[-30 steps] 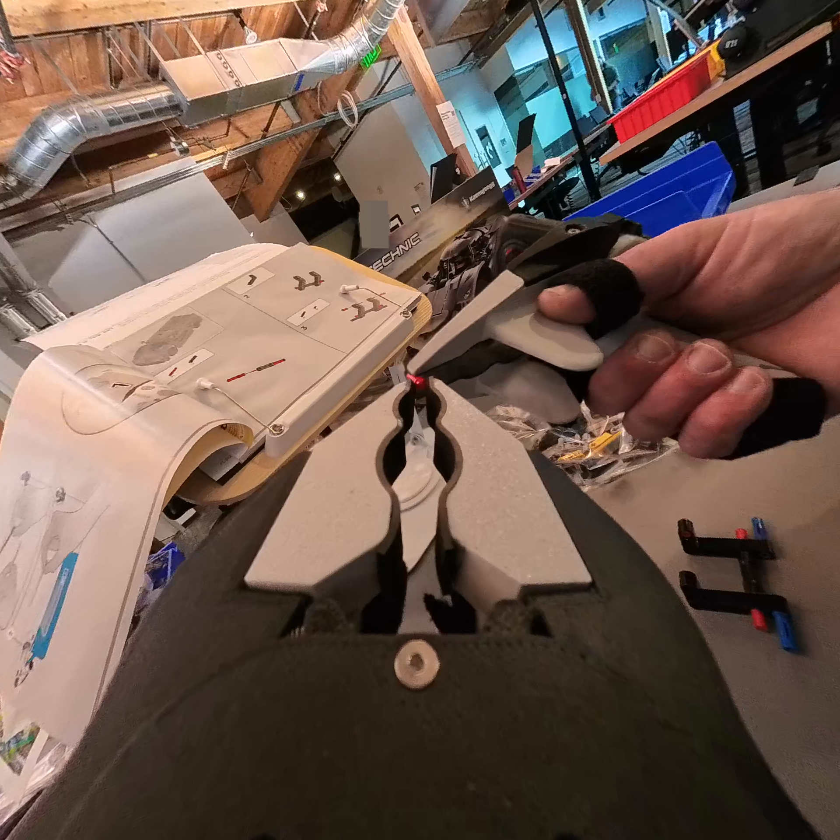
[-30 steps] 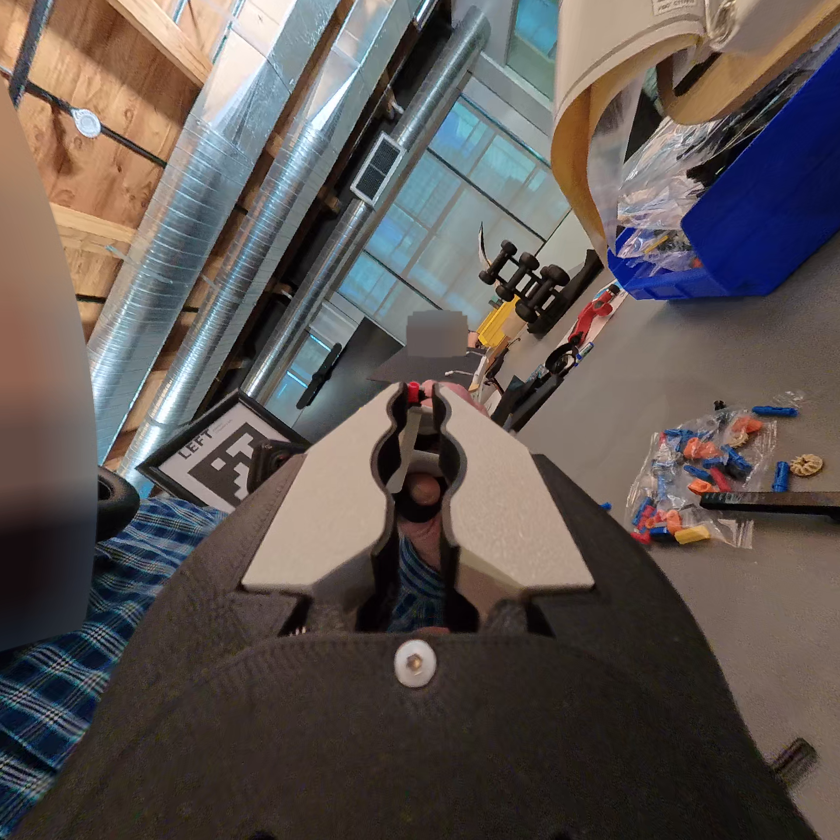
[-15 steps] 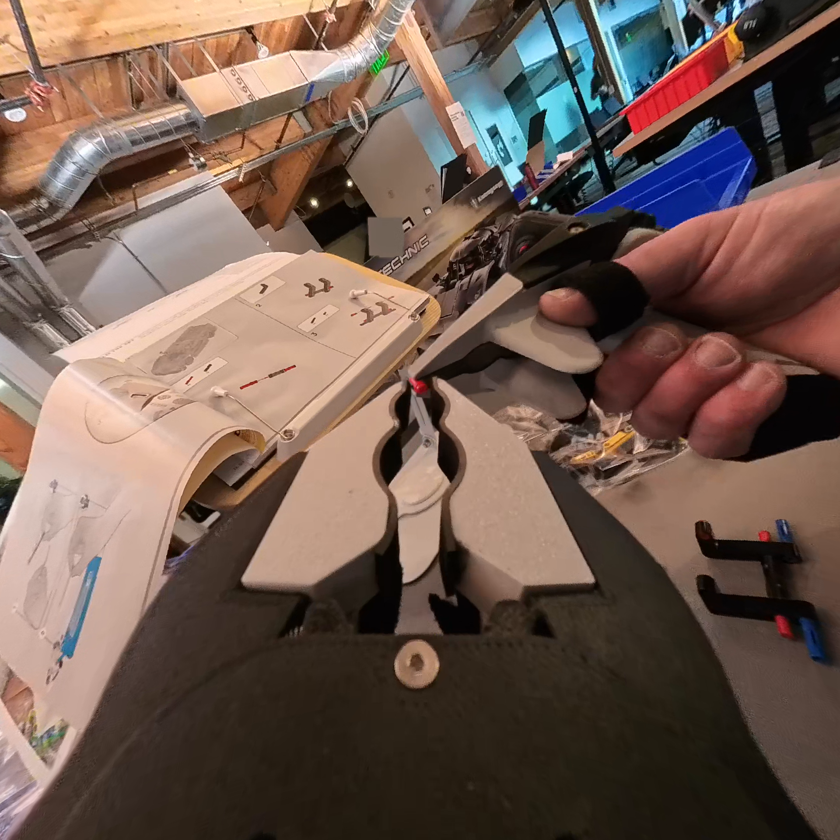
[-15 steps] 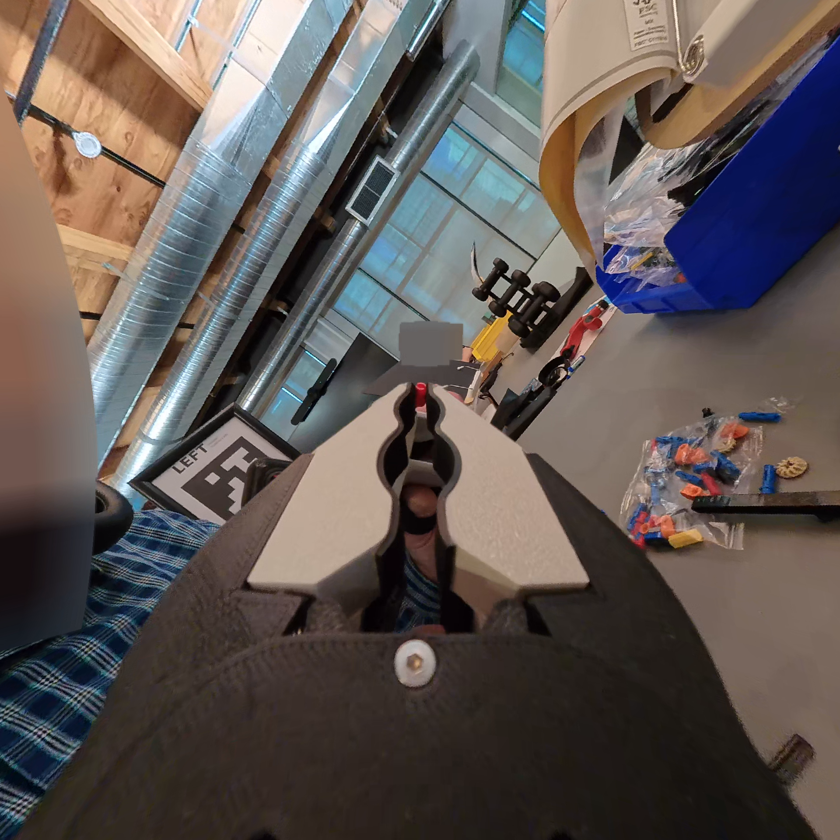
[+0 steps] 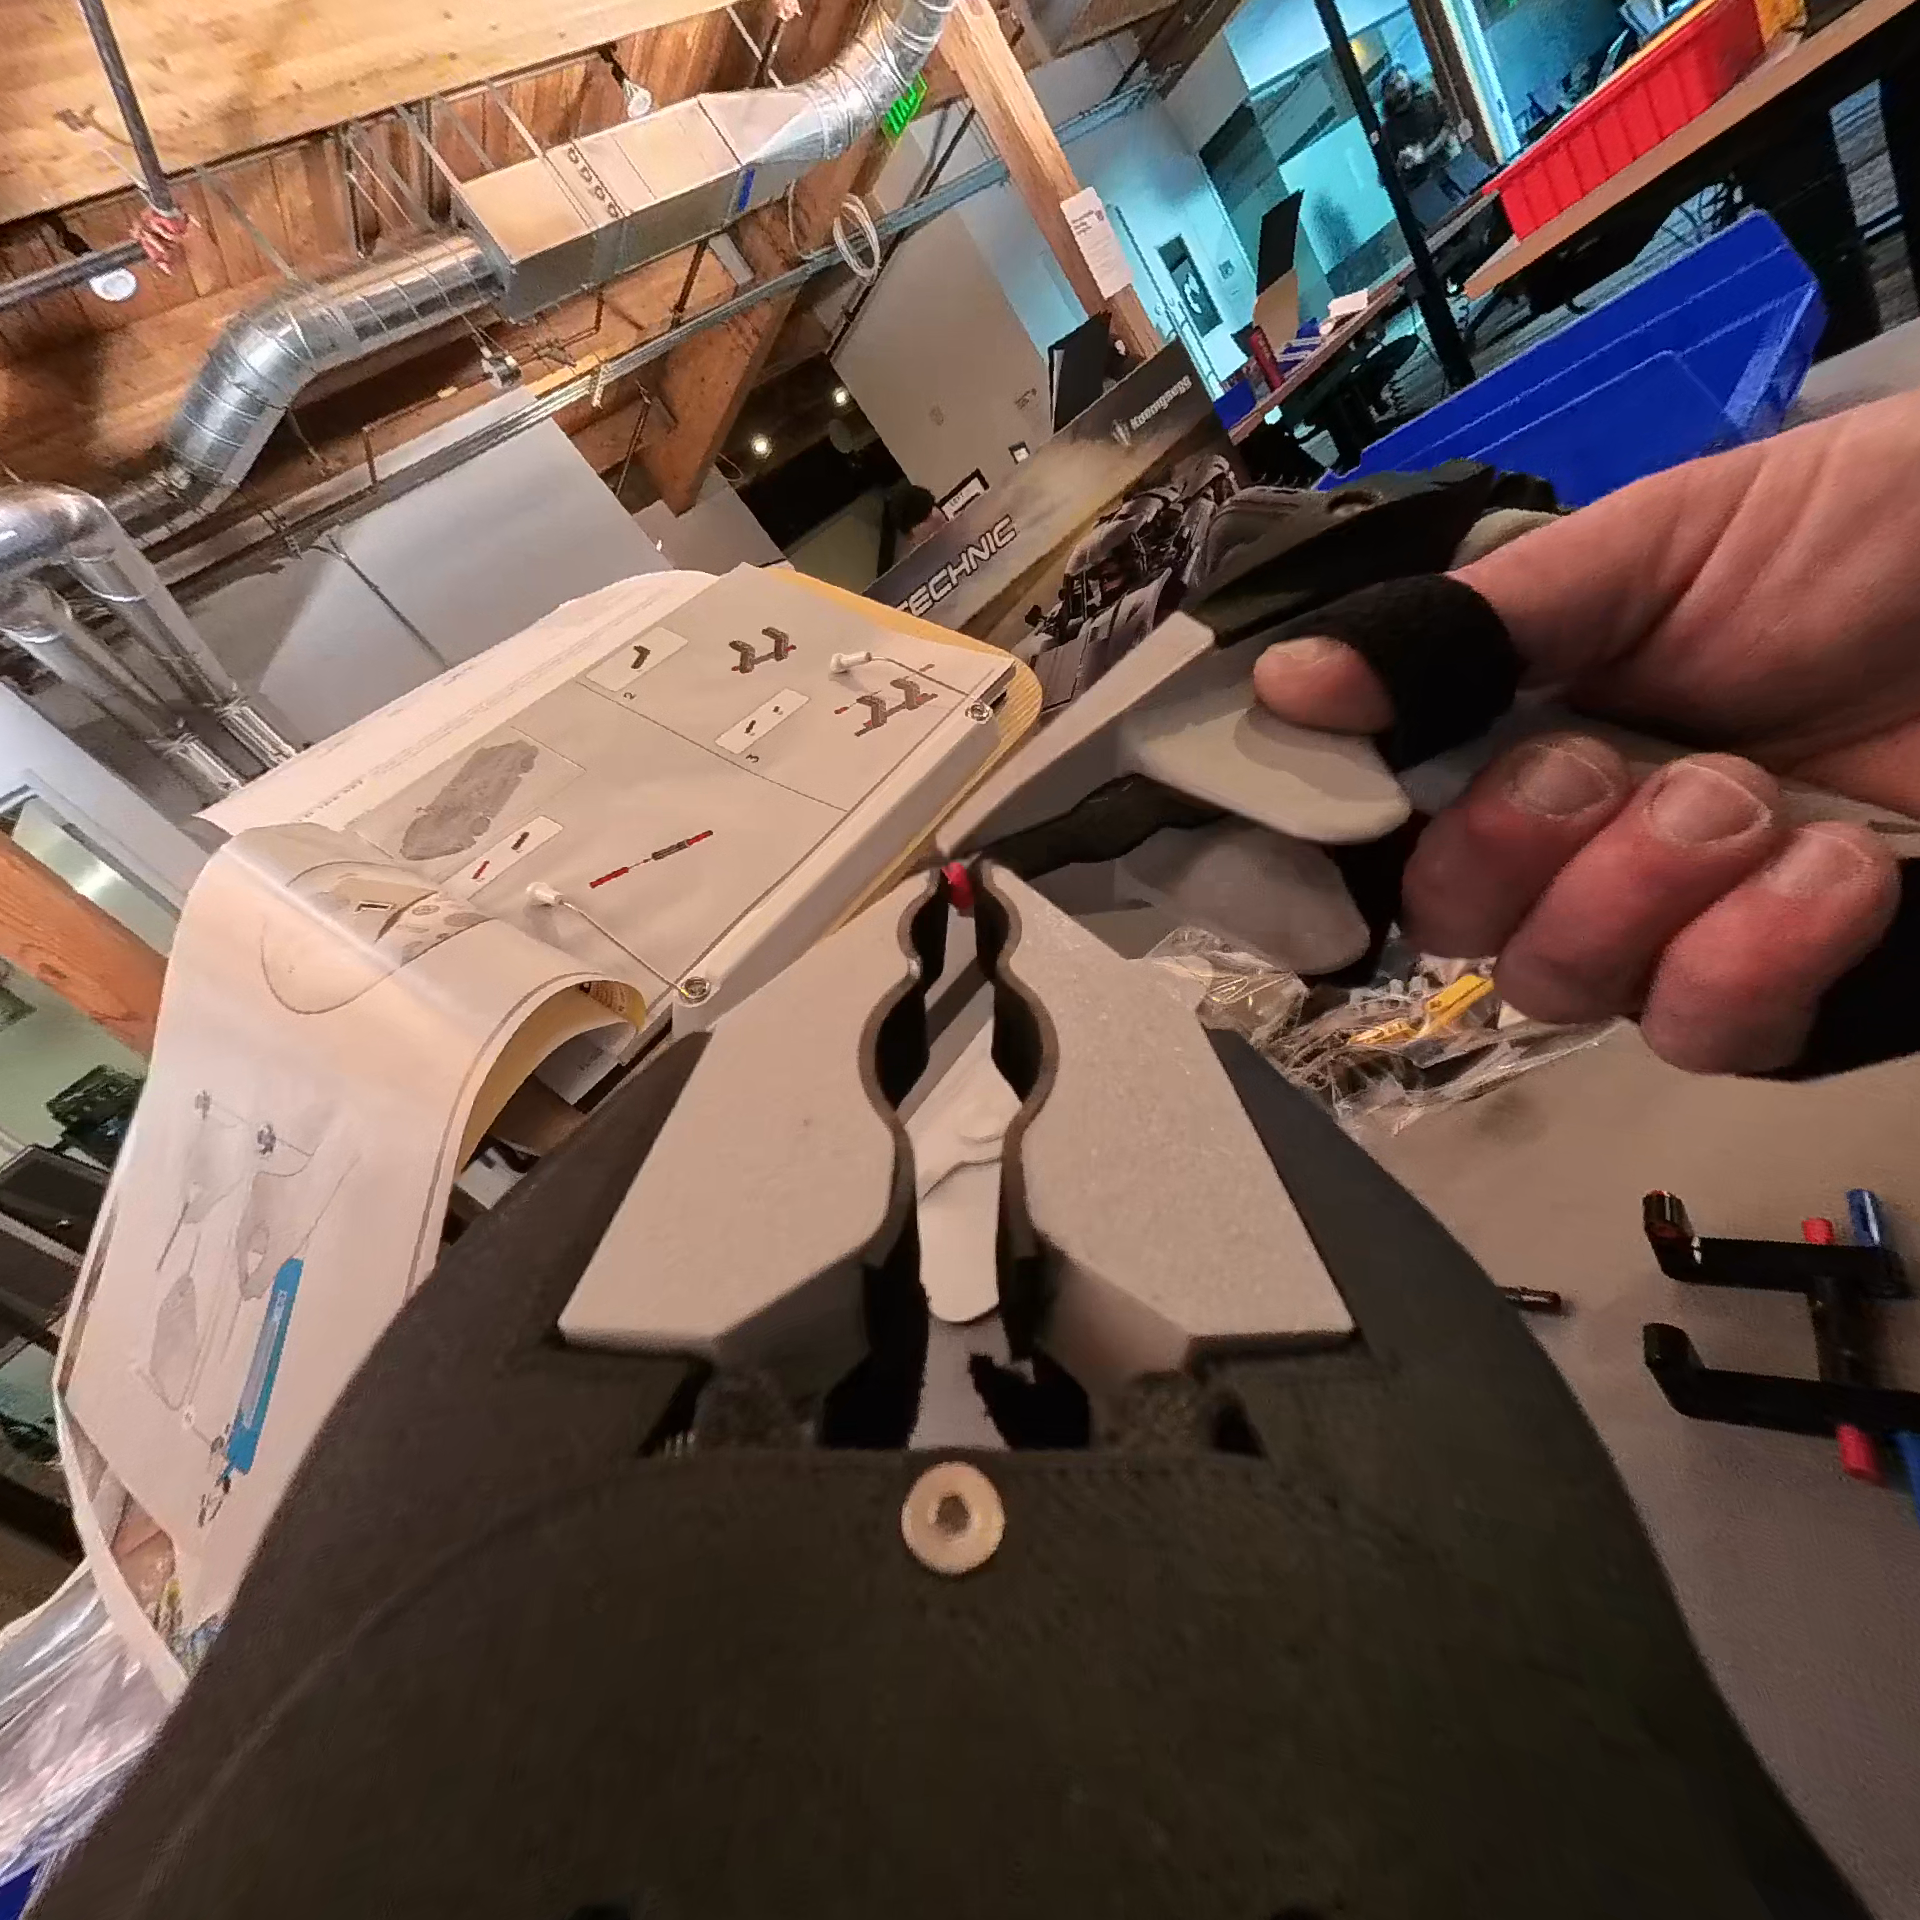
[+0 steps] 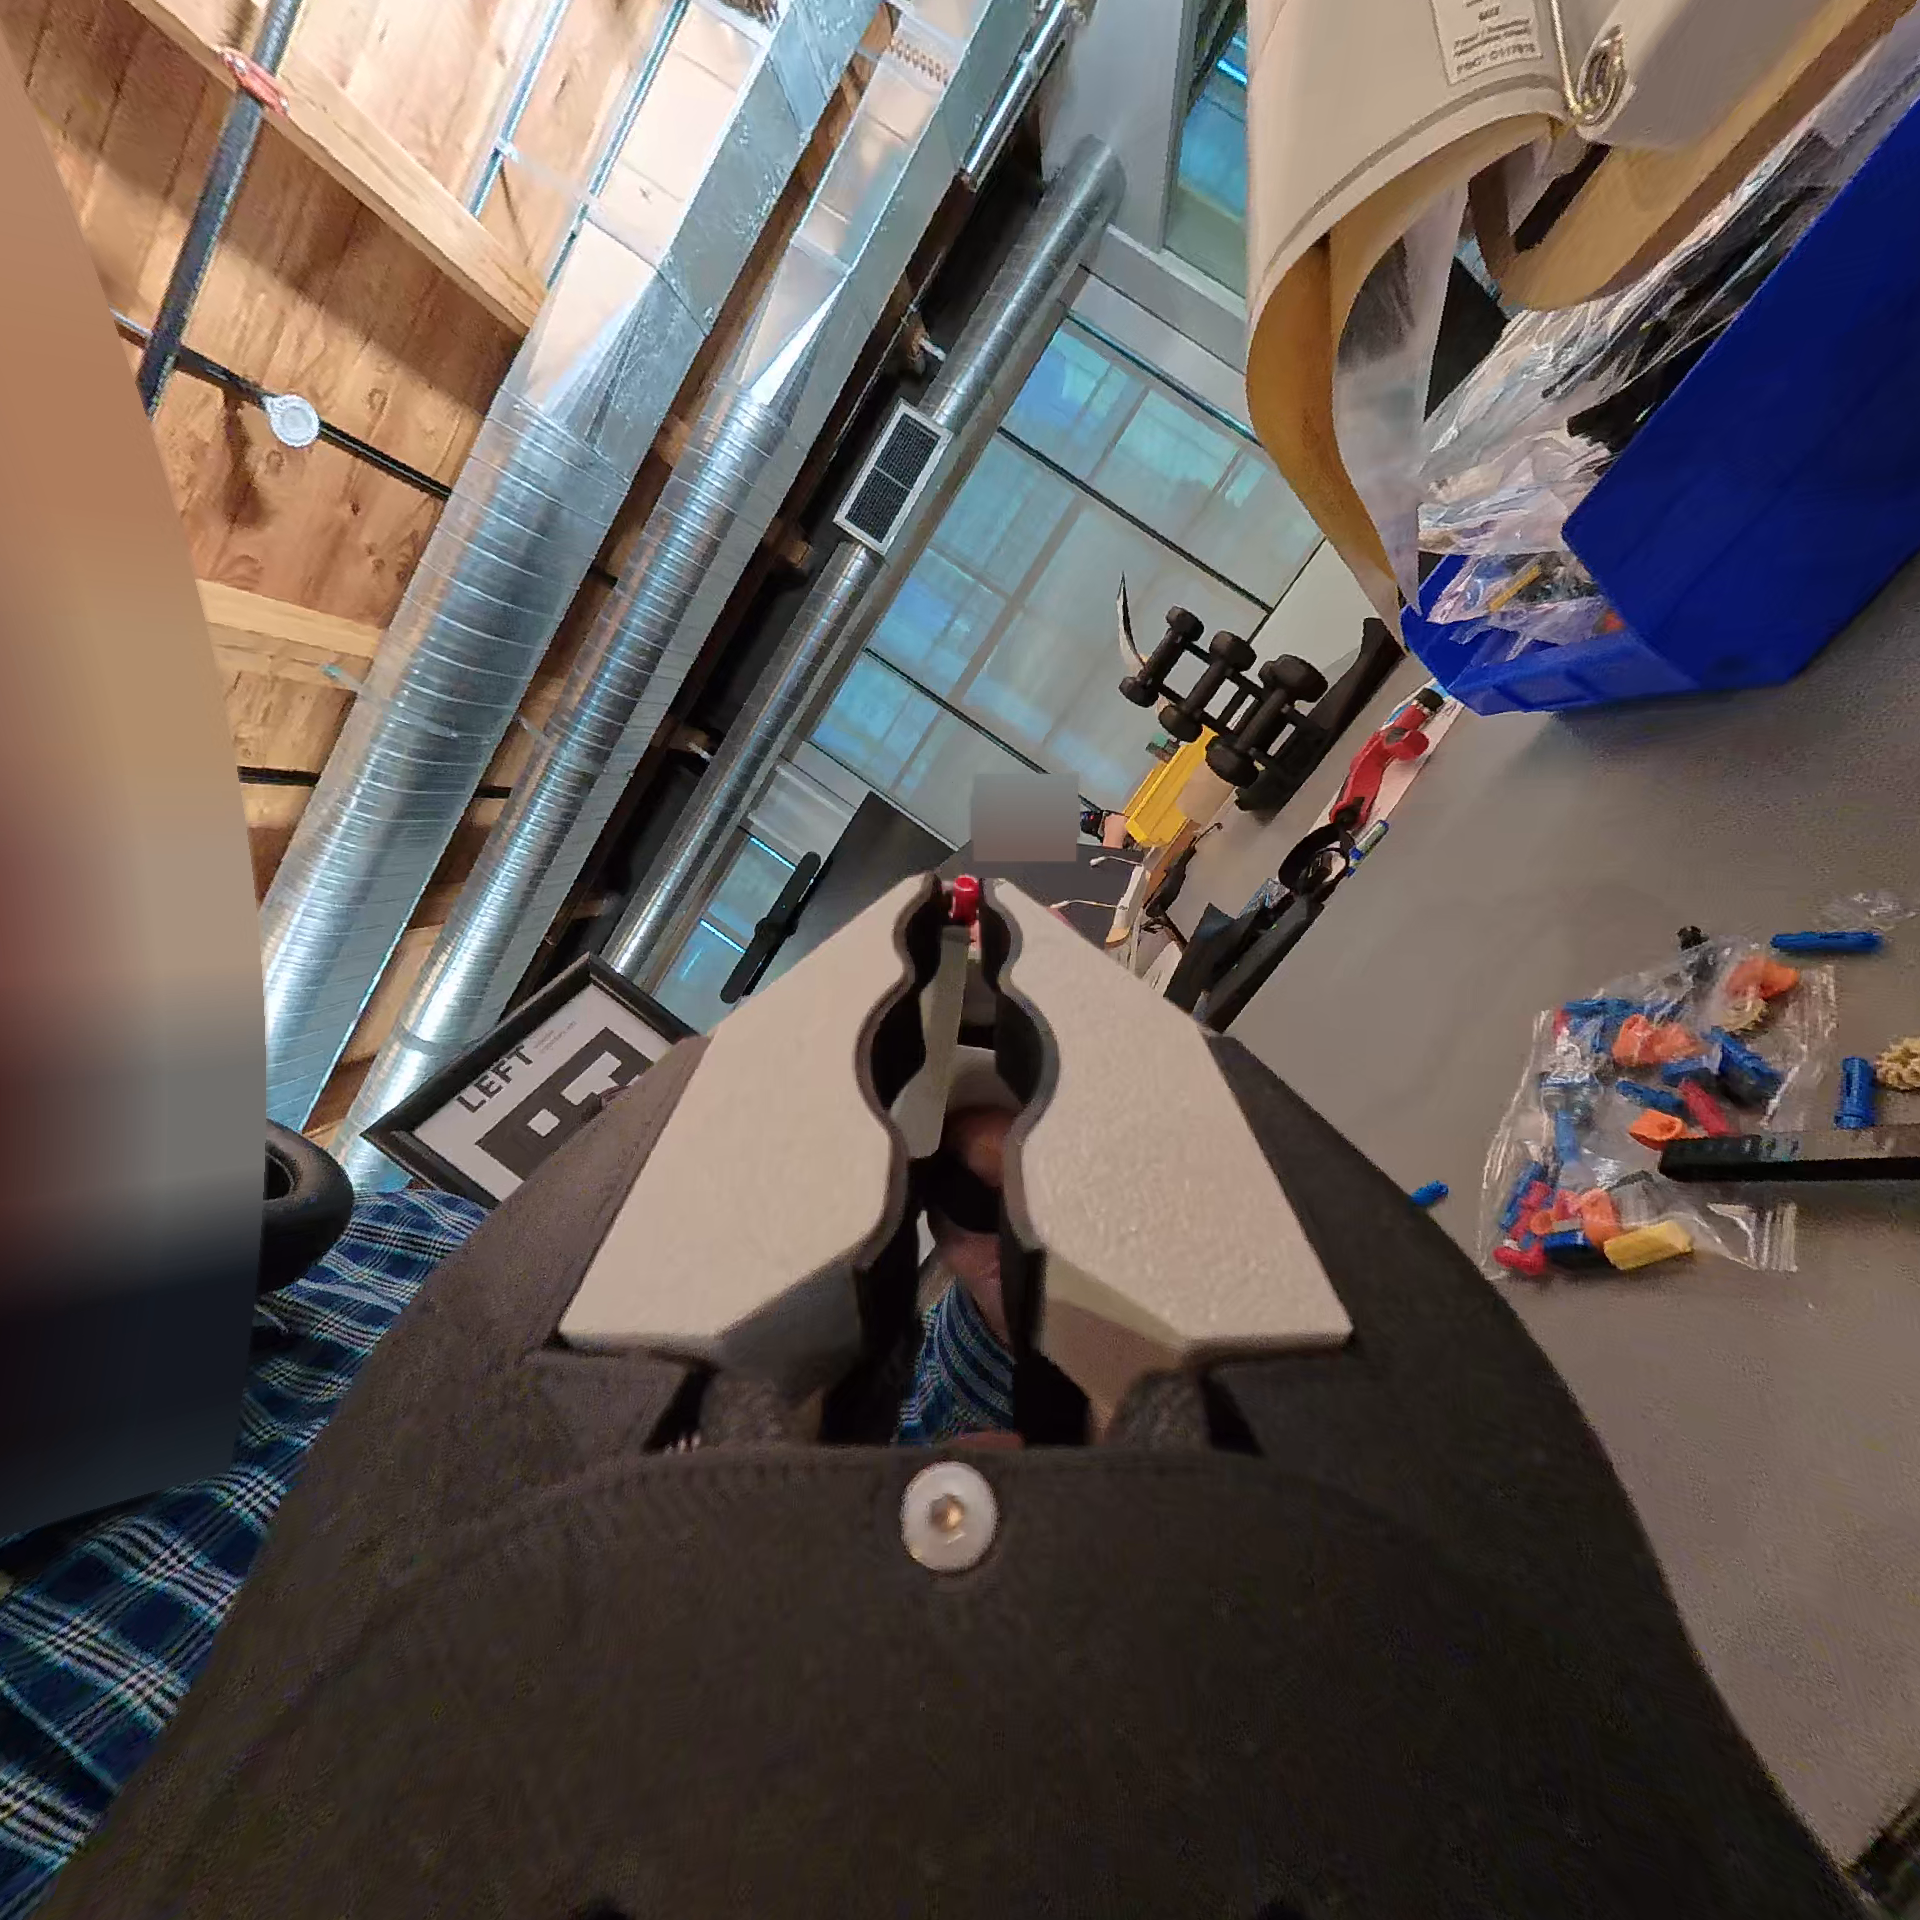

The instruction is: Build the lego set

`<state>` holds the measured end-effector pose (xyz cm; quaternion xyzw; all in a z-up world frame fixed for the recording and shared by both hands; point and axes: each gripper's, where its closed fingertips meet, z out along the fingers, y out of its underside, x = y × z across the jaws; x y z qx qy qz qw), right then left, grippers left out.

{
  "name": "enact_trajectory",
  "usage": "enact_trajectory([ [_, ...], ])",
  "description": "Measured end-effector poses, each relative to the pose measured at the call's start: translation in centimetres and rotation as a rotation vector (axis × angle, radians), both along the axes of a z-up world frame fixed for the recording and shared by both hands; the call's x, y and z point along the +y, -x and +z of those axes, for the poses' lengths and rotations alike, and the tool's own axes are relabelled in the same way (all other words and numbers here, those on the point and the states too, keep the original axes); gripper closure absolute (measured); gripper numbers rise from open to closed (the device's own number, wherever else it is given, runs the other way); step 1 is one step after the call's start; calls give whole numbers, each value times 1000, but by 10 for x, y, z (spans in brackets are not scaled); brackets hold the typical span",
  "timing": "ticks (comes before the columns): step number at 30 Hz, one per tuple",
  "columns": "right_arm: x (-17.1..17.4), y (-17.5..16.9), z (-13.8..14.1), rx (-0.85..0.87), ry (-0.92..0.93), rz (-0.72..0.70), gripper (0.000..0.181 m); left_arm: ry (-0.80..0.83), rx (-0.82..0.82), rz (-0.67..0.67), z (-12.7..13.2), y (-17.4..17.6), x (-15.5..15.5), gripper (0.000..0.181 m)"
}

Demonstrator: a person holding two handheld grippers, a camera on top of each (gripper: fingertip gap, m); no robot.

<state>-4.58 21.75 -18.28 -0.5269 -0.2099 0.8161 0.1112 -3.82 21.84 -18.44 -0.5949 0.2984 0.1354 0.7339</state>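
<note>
My left gripper (image 5: 958,885) and right gripper (image 6: 964,902) meet tip to tip above the grey table. A small red pin (image 5: 957,886) sits between the left fingertips, which are closed on it. In the right wrist view the same red pin (image 6: 965,898) sits between the right fingertips, also closed. A hand holds the right gripper (image 5: 1049,764), seen side-on in the left wrist view. A black beam assembly (image 5: 1818,1340) with red and blue pins lies on the table to the right.
An open instruction booklet (image 5: 623,810) stands on a holder at the left, with the set's box (image 5: 1091,540) behind it. A bag of coloured parts (image 6: 1662,1122) and a black beam (image 6: 1787,1158) lie on the table. A blue bin (image 6: 1766,499) holds bags. The grippers are tip to tip, or close to it.
Both grippers have stayed tip to tip on the red pin. They have shifted and tilted slightly together; nothing was let go or taken up.
</note>
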Motion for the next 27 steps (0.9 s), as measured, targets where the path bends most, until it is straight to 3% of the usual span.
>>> enact_trajectory([
  [4, 6, -9, -2, -65, -101, -8, 161, 72, -8, -52, -4, 2, -4, 179],
  [7, 4, -28, -16, -191, -341, -28, 161, 185, -40, -117, -17, 2, -10, 179],
  [14, 0, -80, -101, -631, -785, 32, 152, 507, -130, -266, -69, -10, -34, 179],
  [19, -10, -97, -143, -760, -882, 79, 155, 622, -138, -290, -103, -23, -44, 179],
  [27, -21, -88, -166, -772, -947, 100, 157, 768, -237, -345, -136, -47, -48, 179],
])
